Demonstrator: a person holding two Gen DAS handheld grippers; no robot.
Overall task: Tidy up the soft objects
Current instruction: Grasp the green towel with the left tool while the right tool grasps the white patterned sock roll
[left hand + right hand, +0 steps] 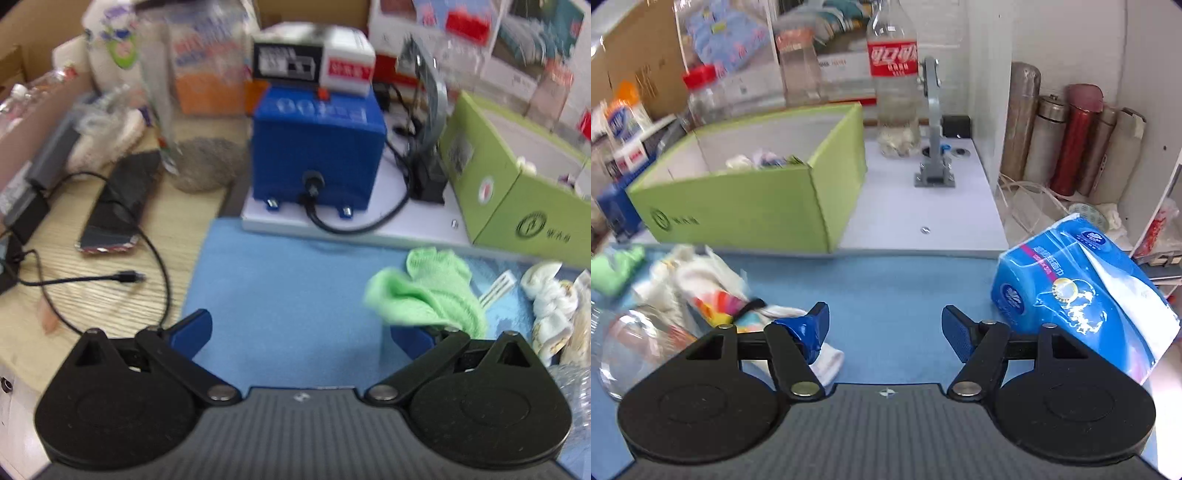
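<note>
Green cloth (428, 295) lies bunched on the blue mat (280, 295) beside white socks (701, 284), near the box (746, 206), likely their destination. Left hand-held gripper (301, 332) and right hand-held gripper (884, 325) both hover spread wide, empty.

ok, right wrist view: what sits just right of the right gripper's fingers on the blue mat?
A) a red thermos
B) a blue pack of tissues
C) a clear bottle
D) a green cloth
B: the blue tissue pack lies on the blue mat just right of the open right gripper; the green cloth is far left, and the thermos stands back in the cabinet.
</note>
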